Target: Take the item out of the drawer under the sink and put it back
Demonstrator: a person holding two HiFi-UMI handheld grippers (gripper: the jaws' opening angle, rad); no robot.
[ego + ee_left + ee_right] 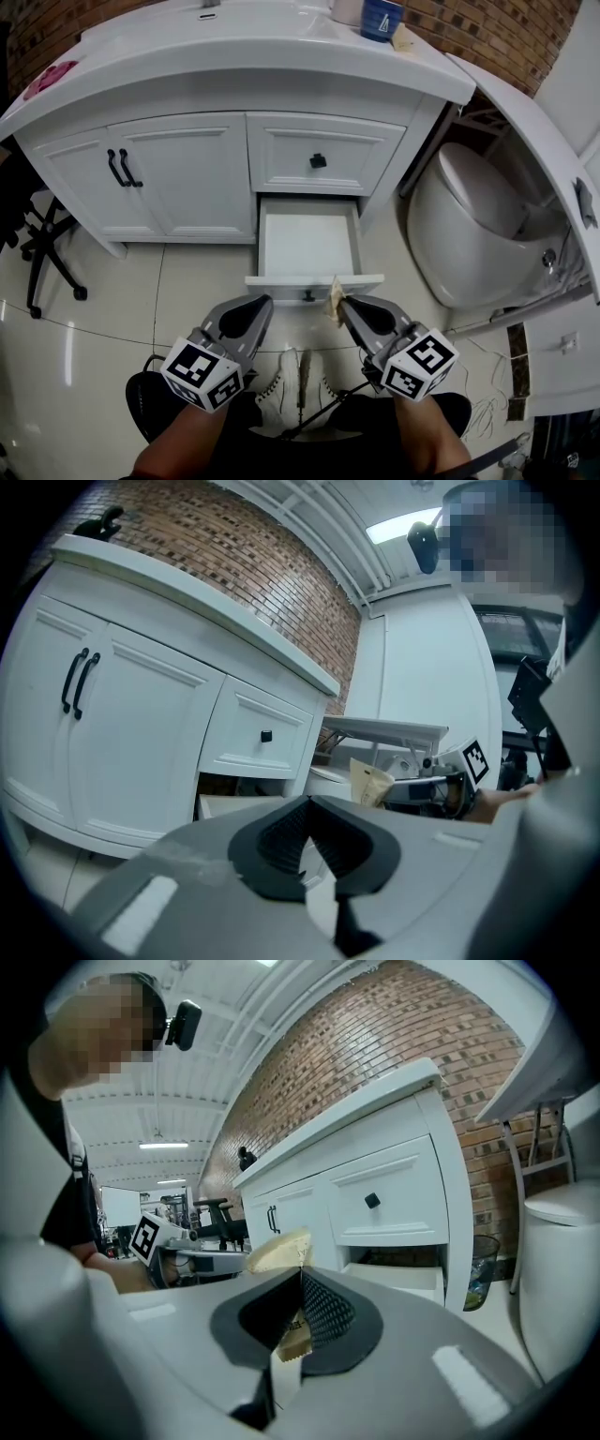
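readable words: none in any of the views.
cube (202, 373) on the left tool (257, 302): black-and-white square marker patterns, no letters or digits.
cube (419, 364) on the right tool (345, 303): square patterns of the same kind, no letters or digits.
blue cup (381, 19) on the counter (281, 56): a white mark on its side, too small to read.
packet (292, 1327) between the right tool's pads: a little dark print near its lower edge, blurred and not legible.

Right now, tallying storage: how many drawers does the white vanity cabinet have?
2: closed white drawer at upper right; open white drawer directly below. None seem hidden.
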